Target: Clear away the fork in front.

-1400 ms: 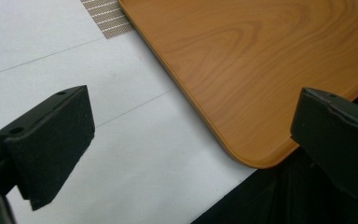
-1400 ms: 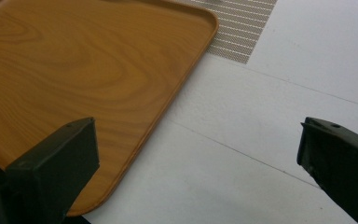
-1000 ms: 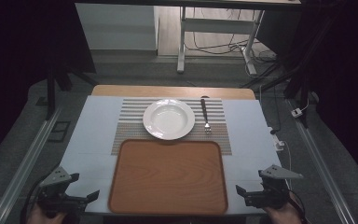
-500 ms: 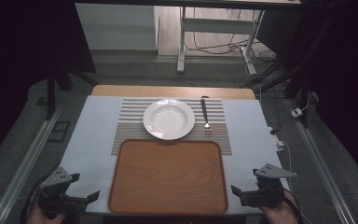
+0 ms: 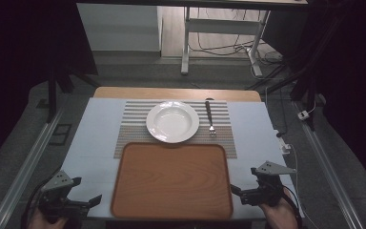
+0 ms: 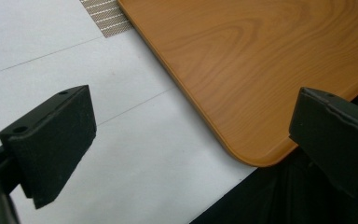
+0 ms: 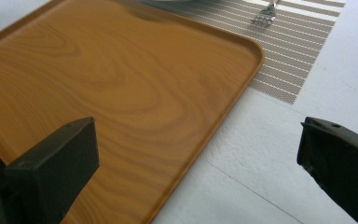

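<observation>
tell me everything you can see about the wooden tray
The wooden tray is a flat rectangle with rounded corners and a low raised rim, orange-brown with a wood-grain look. It holds nothing. It lies flat at the near edge of the white table, its far edge overlapping the striped placemat. Both hand-held grippers, left and right, sit open beside its near corners, not touching it.

Two hand-held black tools, each topped with a grey plate

The left tool (image 5: 94,200) and right tool (image 5: 237,191) share one build: a dark body, a grey three-cornered plate with small holes on top, and two black jaws. Seen from each tool's own camera, the jaws are blocky matte pads with bevelled edges and small round screw holes near their upper corners. A thin cable trails behind each tool. Bare hands grip both bodies.
</observation>
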### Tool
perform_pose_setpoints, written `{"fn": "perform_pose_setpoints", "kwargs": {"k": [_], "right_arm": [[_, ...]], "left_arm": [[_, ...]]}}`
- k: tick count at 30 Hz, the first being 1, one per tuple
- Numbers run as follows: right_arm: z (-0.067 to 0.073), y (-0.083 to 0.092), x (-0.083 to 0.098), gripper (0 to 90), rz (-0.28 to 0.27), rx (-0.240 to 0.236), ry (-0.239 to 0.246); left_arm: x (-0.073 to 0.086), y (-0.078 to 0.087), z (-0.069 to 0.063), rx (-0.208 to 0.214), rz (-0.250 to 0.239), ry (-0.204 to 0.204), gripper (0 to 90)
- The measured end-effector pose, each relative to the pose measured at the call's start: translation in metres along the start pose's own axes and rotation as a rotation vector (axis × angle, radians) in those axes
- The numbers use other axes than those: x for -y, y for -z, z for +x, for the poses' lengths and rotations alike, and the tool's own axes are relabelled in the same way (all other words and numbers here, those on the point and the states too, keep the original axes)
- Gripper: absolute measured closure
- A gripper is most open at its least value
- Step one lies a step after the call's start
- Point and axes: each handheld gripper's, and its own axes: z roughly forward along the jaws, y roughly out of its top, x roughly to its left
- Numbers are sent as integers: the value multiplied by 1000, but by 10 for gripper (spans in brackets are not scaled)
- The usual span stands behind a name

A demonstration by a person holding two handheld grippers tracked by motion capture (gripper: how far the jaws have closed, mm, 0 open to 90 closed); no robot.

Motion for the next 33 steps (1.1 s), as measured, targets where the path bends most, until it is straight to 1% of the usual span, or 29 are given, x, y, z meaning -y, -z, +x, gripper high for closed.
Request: {"fn": "perform_pose_setpoints", "kwargs": {"k": [2, 4, 8, 9, 13, 15, 18, 19, 20, 23, 27, 33], "right_arm": [[0, -2, -1, 0, -8, -3, -8], [0, -6, -3, 0, -9, -29, -13], [1, -12, -6, 0, 0, -38, -14], [1, -16, -7, 0, 9, -37, -26], [2, -19, -10, 0, 11, -47, -37], [2, -21, -12, 0, 11, -52, -35], [3, -26, -16, 0, 26, -46, -17], [3, -28, -17, 0, 34, -43, -19], [3, -31, -19, 0, 36, -42, -18], [2, -35, -22, 0, 39, -39, -19], [3, -45, -27, 0, 43, -28, -2], [2, -59, -34, 0, 69, -14, 25]], "left_arm": [[0, 0, 0, 0, 1, -1, 8], [0, 0, 0, 0, 2, -1, 8], [0, 0, 0, -1, 2, -1, 8], [0, 0, 0, -2, 2, -1, 8], [0, 0, 0, -2, 0, 1, 8], [0, 0, 0, -2, 0, 1, 8], [0, 0, 0, -2, 1, 0, 8], [0, 0, 0, -2, 2, 0, 8], [0, 0, 0, -3, 2, 0, 8], [0, 0, 0, -3, 2, -1, 8], [0, 0, 0, -3, 1, 0, 8], [0, 0, 0, -3, 2, -1, 8]]}}
